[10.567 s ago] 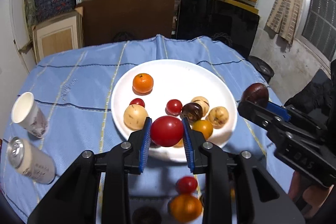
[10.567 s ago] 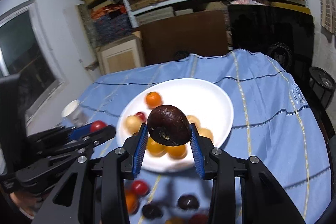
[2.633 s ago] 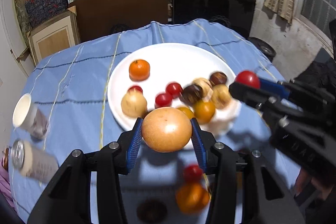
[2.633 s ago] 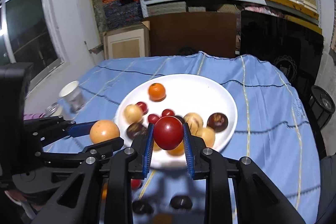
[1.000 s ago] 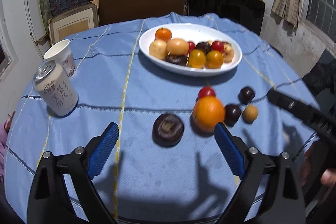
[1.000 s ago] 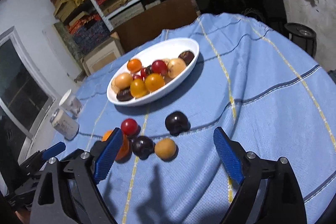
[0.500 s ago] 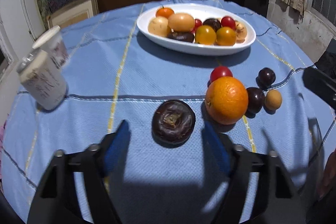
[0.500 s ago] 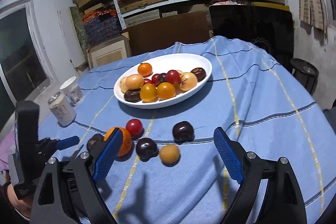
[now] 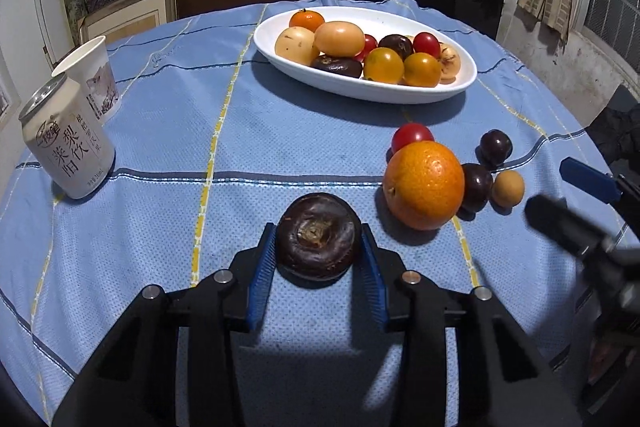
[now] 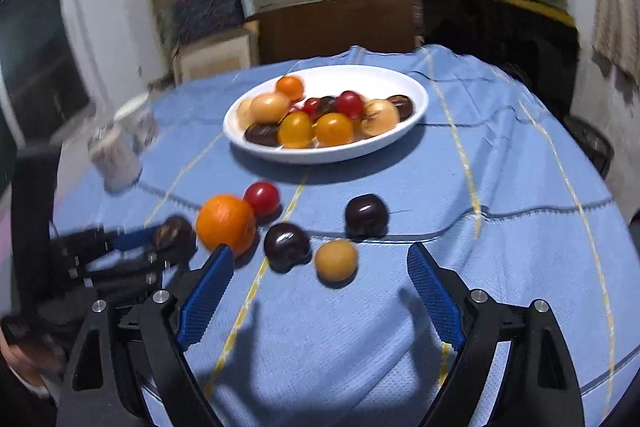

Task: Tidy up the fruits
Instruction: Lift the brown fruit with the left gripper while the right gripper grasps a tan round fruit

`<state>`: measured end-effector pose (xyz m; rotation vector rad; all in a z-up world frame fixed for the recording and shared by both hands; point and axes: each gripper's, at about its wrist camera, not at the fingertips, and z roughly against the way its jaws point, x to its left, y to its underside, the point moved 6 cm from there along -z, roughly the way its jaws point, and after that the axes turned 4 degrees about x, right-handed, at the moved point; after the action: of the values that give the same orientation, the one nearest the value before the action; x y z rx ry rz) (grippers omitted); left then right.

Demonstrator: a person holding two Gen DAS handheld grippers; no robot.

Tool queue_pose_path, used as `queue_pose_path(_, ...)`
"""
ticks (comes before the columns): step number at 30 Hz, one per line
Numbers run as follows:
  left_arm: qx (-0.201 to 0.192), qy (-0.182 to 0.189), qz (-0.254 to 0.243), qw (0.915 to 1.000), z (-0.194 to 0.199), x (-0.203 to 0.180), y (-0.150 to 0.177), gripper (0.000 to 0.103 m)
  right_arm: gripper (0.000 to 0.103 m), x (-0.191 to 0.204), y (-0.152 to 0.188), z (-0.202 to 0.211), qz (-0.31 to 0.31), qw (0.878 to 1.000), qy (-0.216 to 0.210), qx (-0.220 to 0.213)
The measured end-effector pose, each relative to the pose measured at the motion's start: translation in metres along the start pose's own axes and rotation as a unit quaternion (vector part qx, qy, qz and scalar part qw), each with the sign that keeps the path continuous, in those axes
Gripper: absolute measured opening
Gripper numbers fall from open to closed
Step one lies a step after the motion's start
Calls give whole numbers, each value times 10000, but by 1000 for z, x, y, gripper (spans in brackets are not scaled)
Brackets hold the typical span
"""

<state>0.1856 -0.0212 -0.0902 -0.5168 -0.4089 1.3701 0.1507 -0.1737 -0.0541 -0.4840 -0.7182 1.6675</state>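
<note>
My left gripper [image 9: 319,251] sits low on the surface [image 9: 168,131], and its jaws are closing on the dark round fruit [image 9: 319,235]. The fruit is right between the two blue pads and still rests on the blue cloth. The pads look like they touch its sides, so I think the grip is nearly made.

To do this well, I would let the jaws finish closing before I lift. The fruit is round and smooth, so a squeeze off its middle could make it pop out. I want the pads across its widest part. Then I would lift it straight up, slow, so it does not bump the big orange [image 9: 424,185] just beside it.

My right gripper [image 10: 316,267] has its jaws wide with nothing in them. It hangs near the small orange fruit [image 10: 335,260] and a dark plum [image 10: 286,242]. That view is a bit blurry.

The white plate [image 9: 400,93] is farther back and already holds many fruits. I think the dark fruit goes there too. I would set it down in a bare spot, not drop it, so the others do not roll off
</note>
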Motion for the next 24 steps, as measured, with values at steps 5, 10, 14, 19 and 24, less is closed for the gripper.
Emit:
queue_pose_path(5, -3, 62, 26, 10000, 1, 2, 0, 40, 75, 4, 5, -7, 461, 9985, 258, 168)
queue_pose_path(10, 4, 87, 3, 10000, 1, 2, 0, 40, 53, -3, 9, -18, 533, 9965, 469, 438)
queue_pose_path(14, 19, 106, -20, 9999, 1, 2, 0, 40, 49, -8, 11, -30, 367, 9959, 491, 660)
queue_pose_path(19, 20, 72, -48, 10000, 1, 0, 0, 40, 38, -11, 8, -39, 119, 9961, 383, 785)
queue_pose_path(24, 18, 61, -59, 10000, 1, 0, -1, 40, 29, -6, 3, -43, 166, 9961, 339, 800)
